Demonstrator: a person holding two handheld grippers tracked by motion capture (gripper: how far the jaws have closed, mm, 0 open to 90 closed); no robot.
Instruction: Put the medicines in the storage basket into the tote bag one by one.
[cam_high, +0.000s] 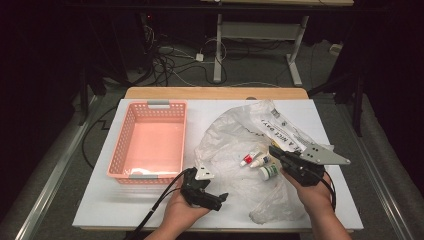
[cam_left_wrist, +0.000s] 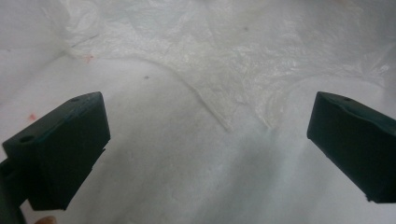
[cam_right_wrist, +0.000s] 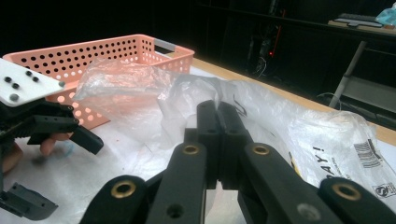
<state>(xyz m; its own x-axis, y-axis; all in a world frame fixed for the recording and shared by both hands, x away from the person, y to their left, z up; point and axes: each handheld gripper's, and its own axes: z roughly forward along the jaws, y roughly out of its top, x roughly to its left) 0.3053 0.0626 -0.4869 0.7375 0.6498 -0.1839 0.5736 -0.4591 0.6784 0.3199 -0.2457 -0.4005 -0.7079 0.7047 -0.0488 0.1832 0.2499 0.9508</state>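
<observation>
Jaws of the left gripper stand released, wide apart over the near edge of the plastic bag, nothing between them. Jaws of the right gripper are clenched together beside the small bottles, which lie on the bag; I cannot tell whether film is pinched. The pink basket on the desk is bare. Judging by this, the bottles are uncovered but none is moved across; nearly all the work remains.
</observation>
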